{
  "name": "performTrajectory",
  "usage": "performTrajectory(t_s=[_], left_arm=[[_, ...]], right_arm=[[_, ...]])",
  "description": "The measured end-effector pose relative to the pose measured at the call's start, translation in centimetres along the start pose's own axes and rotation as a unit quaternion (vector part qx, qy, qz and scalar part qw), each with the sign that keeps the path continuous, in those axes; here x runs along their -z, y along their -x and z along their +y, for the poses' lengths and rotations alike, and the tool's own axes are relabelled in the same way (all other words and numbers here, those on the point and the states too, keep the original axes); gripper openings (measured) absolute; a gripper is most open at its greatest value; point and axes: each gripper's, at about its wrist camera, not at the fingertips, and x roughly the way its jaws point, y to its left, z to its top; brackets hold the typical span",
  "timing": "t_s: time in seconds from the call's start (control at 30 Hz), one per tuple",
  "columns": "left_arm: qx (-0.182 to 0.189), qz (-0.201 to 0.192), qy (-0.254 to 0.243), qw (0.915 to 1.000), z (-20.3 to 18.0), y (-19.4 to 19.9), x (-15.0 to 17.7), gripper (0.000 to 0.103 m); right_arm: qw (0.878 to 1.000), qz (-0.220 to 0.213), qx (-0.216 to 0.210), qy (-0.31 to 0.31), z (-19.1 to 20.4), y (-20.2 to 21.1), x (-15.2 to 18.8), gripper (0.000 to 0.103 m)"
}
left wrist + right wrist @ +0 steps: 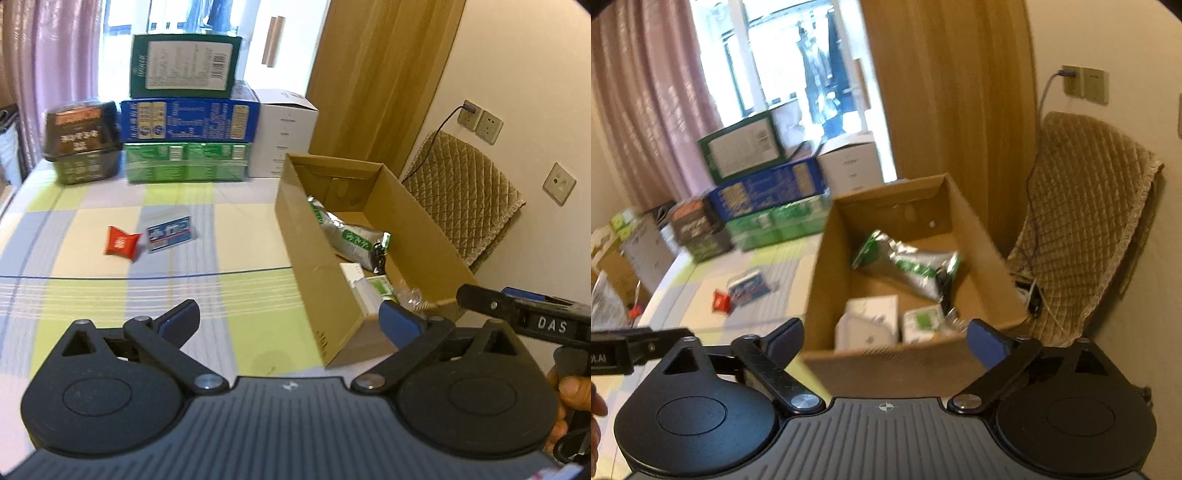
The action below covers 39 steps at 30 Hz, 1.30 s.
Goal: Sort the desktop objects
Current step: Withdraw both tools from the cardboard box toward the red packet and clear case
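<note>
An open cardboard box (295, 221) (820, 273) stands at the right of the checked table. Inside lie a silver-green foil pouch (347, 236) (908, 266), a white box (354, 277) (871, 321) and a small green-white packet (380, 286) (923, 321). On the cloth to the left lie a red sachet (120, 242) (721, 300) and a blue-white card packet (170, 232) (748, 286). My left gripper (291, 321) hangs open over the table by the box's near corner. My right gripper (884, 339) is open above the box's near wall, empty.
Stacked green, blue and green cartons (184, 110) (757, 184), a dark tub (81, 144) and a white carton (284, 129) line the table's far edge. A quilted chair cover (461, 199) (1089, 221) stands right of the box, by a wall with sockets.
</note>
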Motion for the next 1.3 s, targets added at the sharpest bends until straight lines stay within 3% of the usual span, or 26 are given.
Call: performTrajectory(t_s=[0.13, 0.5, 1.3], left_arm=[[-0.016, -0.006, -0.009, 0.9998, 0.5, 2.4, 1.6, 0.101], [-0.035, -0.005, 0.011, 0.9993, 3.4, 6.9, 3.9, 0.102], [-0.074, -0.014, 0.059, 0.9954, 10.0, 9.4, 5.1, 0.102]], right_arm=[[0.999, 0.006, -0.004, 0.034, 2.7, 1.3, 1.5, 0.101], [0.998, 0.026, -0.025, 0.056, 7.2, 2.5, 4.0, 0.101], [0.992, 0.035, -0.066, 0.099, 11.8, 1.5, 5.7, 0.101]])
